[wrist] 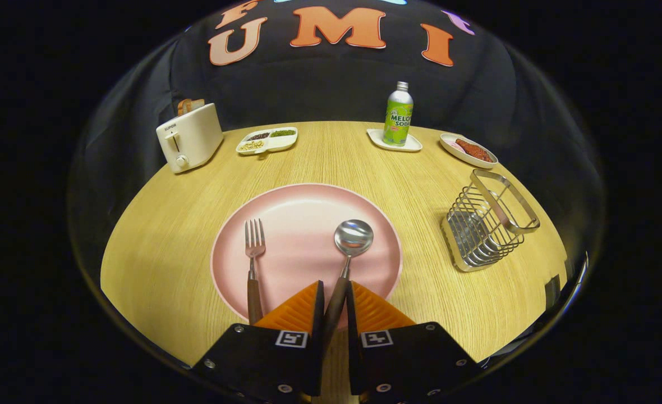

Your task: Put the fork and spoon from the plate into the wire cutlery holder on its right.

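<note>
A pink plate (303, 207) lies on the round wooden table just ahead of my fingers. The fork (254, 252) rests on the plate's left side, tines pointing away, its dark handle running back beside my left finger. The spoon (353, 238) lies on the plate's right half with its bowl facing up. Its dark handle runs back between my two orange fingers. My gripper (335, 287) is shut on that handle, both pads pressing its sides. The wire cutlery holder (489, 224) stands upright and empty on the table to the right of the plate.
Along the table's far edge stand a white toaster (189, 137), a divided snack dish (267, 140), a green soda bottle (398, 115) on a small white tray, and an oval dish with red food (469, 150). Bare wood lies between plate and holder.
</note>
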`<state>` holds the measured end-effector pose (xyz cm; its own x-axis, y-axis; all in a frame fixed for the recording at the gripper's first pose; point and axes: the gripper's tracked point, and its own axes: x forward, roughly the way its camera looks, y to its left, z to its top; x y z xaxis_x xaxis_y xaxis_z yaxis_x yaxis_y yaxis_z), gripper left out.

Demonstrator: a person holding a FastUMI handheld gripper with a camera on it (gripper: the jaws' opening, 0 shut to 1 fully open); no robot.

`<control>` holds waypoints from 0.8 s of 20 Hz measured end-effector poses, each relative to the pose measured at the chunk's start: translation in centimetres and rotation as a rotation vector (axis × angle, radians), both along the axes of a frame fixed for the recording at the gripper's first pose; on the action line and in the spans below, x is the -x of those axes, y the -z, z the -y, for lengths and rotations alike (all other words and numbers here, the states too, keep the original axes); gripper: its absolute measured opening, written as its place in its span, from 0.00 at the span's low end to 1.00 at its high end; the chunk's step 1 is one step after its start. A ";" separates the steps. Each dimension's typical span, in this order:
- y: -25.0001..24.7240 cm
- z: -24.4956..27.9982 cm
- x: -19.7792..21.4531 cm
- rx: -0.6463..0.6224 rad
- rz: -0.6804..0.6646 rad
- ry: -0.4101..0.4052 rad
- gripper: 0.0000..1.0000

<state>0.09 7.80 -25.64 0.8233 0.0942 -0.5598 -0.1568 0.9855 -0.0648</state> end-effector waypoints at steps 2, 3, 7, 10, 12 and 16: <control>-0.2 -0.1 0.1 -0.007 -0.011 -0.010 0.08; -0.3 0.0 0.1 -0.007 -0.015 -0.012 0.05; -1.9 0.6 0.3 -0.023 -0.020 -0.014 0.05; -4.3 1.3 0.4 -0.011 -0.007 -0.052 0.05; -6.0 1.4 0.6 -0.015 -0.006 -0.083 0.05; -8.6 2.5 1.3 -0.010 -0.030 -0.118 0.05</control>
<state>-1.24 5.29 -17.05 0.7892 0.1953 -0.5822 -0.2735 0.9606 -0.0485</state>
